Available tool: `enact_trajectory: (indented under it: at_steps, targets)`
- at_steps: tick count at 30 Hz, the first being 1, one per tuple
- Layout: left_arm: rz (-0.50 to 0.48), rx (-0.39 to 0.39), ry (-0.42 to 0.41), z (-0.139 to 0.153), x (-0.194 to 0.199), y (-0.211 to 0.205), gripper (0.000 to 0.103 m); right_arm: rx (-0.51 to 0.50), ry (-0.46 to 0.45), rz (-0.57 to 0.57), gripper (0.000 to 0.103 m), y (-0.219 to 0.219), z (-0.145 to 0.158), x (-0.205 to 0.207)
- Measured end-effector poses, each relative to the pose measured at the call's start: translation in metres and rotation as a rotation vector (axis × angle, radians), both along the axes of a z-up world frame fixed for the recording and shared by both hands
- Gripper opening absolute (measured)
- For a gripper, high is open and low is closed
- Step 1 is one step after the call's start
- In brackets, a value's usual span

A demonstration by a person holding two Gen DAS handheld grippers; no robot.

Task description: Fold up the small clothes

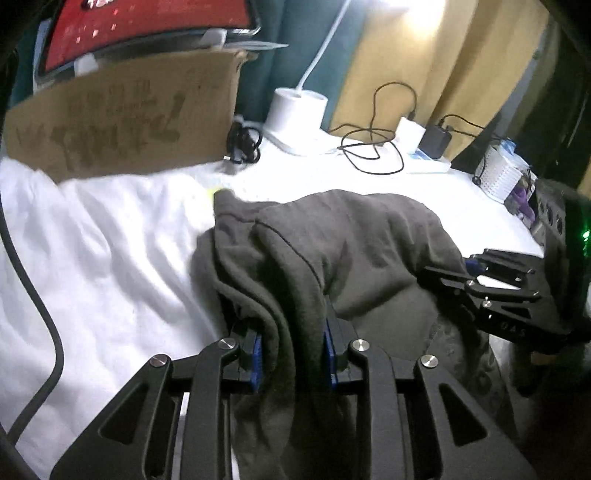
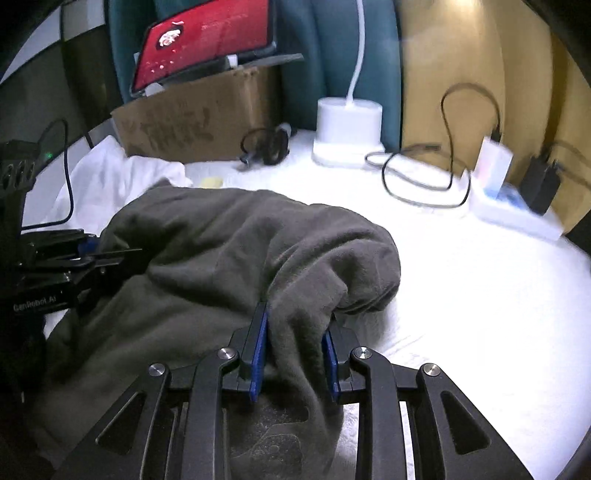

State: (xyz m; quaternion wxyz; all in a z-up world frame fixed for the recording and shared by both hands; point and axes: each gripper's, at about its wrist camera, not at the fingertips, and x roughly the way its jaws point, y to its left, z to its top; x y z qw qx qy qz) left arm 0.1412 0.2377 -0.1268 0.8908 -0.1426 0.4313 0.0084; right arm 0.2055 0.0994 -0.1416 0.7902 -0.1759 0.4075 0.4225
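Left wrist view, garment: dark grey-green fleece garment, bunched and draped over the white wrinkled bed sheet.
Garment, right wrist view: same fleece garment, humped in a rounded fold, with a faint printed patch near the bottom edge.
Left gripper: black two-finger left gripper, blue pads pinching a thick fold of the garment.
Right gripper: black two-finger right gripper, blue pads clamped on the garment's other gathered edge.
Behind the garment: brown cardboard box with dark lettering; red glossy panel above the box.
Right of the box: white cylindrical lamp base; black looped cable; black charger block; white perforated basket.
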Motion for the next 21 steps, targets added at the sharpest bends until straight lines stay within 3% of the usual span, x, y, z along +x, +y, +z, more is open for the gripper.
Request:
enact_trajectory:
  at_steps: [4,6,7,8,14,15,17,19,21]
  targets:
    - [-0.003,0.000,0.023,0.004,0.005,0.002,0.028,-0.019,0.052,0.032,0.040,0.003,-0.007,0.011]
    - [-0.004,0.003,0.016,0.008,0.009,0.003,0.030,0.000,0.106,0.036,0.064,0.002,-0.007,0.017]
    - [-0.002,0.001,0.016,0.009,0.012,0.005,0.030,0.026,0.141,0.028,0.083,0.000,-0.008,0.021]
    - [0.000,-0.001,0.019,0.009,0.014,0.006,0.031,0.048,0.174,0.021,0.086,-0.001,-0.009,0.026]
    - [0.020,0.042,0.039,0.006,0.023,0.010,0.031,0.235,0.338,-0.001,0.085,-0.003,-0.009,0.063]
    - [0.025,0.051,0.043,0.006,0.024,0.010,0.031,0.270,0.338,0.003,0.082,-0.002,-0.007,0.068]
    - [0.032,0.080,0.046,0.005,0.025,0.010,0.031,0.269,0.320,0.012,0.053,0.002,-0.008,0.078]
    - [0.045,0.147,0.053,0.003,0.025,0.009,0.034,0.235,0.302,0.009,0.047,0.007,-0.012,0.084]
    - [0.038,0.188,0.054,-0.001,0.027,0.008,0.035,0.168,0.239,-0.001,0.046,0.011,-0.016,0.087]
